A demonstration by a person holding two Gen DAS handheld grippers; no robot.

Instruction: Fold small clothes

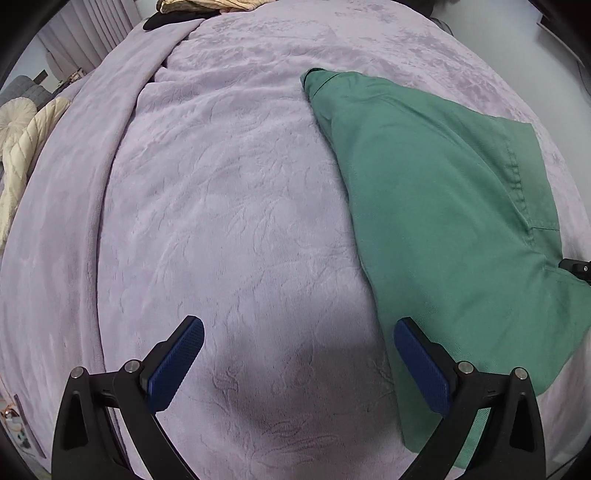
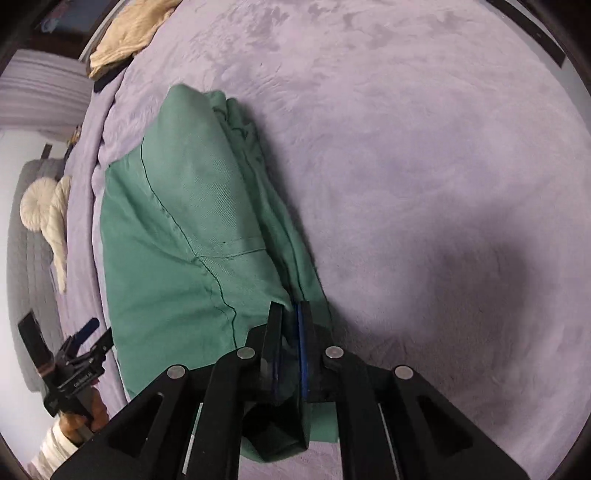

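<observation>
Purple blanket (image 1: 229,221): plush, embossed leaf pattern, covers the whole bed, grippy nap so cloth on it likely won't slide much.

Green garment (image 1: 436,206): lies on the blanket to the right of the left gripper, one narrow end pointing far, wide end near. Woven twill look, matte, visible stitched seams and what looks like a pocket edge. Looks light and floppy, medium-weight cotton; should crease well, no fragility. Seams and hems are the stiffest spots, so I'd pinch there, at corners.

Left gripper (image 1: 299,354): released, blue ribbed pads wide apart, hovering over bare blanket just beside the garment's near left edge, holding nothing.

Right gripper (image 2: 291,317): clenched on the garment's near edge, fabric bunched between the pads, a fold hanging below them.

Cream cloth (image 2: 129,33) at the far bed edge, well apart.
</observation>
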